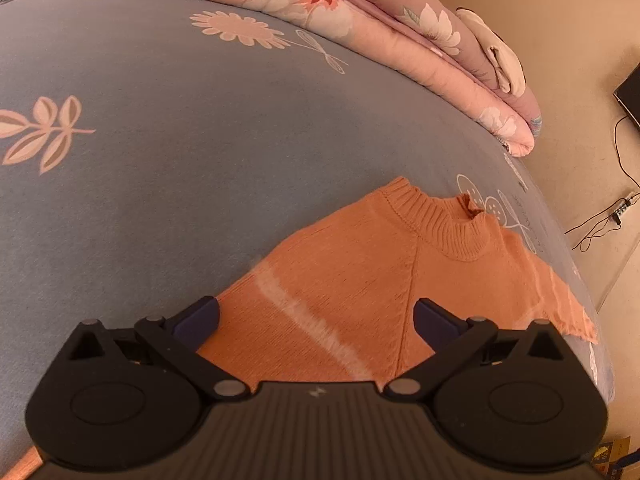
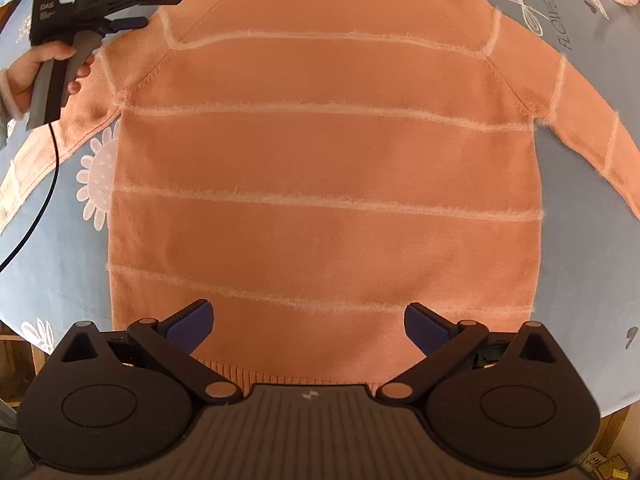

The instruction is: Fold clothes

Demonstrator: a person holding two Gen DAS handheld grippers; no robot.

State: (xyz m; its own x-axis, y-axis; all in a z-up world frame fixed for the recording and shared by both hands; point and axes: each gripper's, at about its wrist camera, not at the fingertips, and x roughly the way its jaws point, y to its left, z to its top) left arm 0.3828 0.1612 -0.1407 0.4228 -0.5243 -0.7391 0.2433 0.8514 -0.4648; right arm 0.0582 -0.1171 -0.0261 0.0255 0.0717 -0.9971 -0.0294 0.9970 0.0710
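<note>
Sweater (image 2: 320, 168) beside sheet lettering "FLOWER" (image 2: 558, 24)

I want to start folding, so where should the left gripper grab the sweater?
Probably the left sleeve near the shoulder, coming in from the outer side. The sweater lies flat with sleeves spread, and the left gripper, open, already sits by that shoulder, so pinching the sleeve's outer edge lets it fold inward across the body.

Both my wrist feeds show warm, soft, even indoor light with no glare and only faint shadows. The fisheye lenses bend the bed (image 1: 160, 184) strongly at the edges, with dark corners. Focus is sharp centrally, softening slightly toward the rims.
</note>
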